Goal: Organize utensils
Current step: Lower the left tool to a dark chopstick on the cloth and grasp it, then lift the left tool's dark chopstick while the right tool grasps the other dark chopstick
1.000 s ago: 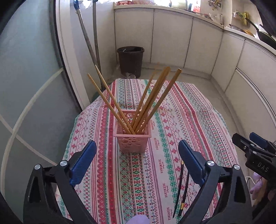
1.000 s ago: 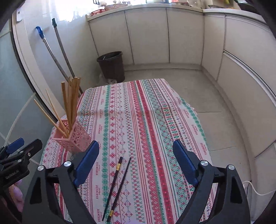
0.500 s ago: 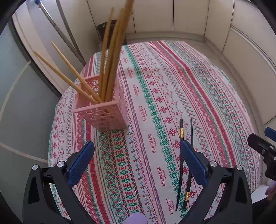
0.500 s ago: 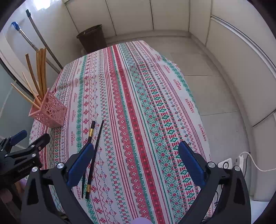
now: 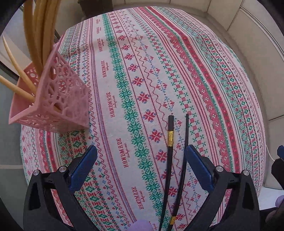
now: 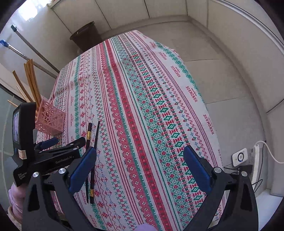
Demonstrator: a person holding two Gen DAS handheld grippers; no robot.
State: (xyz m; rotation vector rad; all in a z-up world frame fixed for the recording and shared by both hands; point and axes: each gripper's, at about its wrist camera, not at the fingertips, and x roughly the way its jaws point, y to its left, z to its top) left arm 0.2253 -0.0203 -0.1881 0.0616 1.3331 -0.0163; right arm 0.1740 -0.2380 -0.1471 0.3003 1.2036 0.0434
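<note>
Tablecloth (image 5: pixel 204 58): chopsticks (image 5: pixel 169 152) btwn left gripper (image 5: pixel 141 158) fingers.

Both wrist views look steeply down, close over the worktop (image 5: pixel 195 53); the left sits nearer. They share the black chopsticks (image 5: pixel 168 160) and pink holder (image 6: pixel 50 118).

— Light?
— Bright daylight from a glaring window (image 6: pixel 33 10) far up-left of the tongs; soft shadows.
— Sharpness?
— Pink basket (image 5: pixel 53 96) left of the tongs blurs; fisheye bends the edges.
</note>
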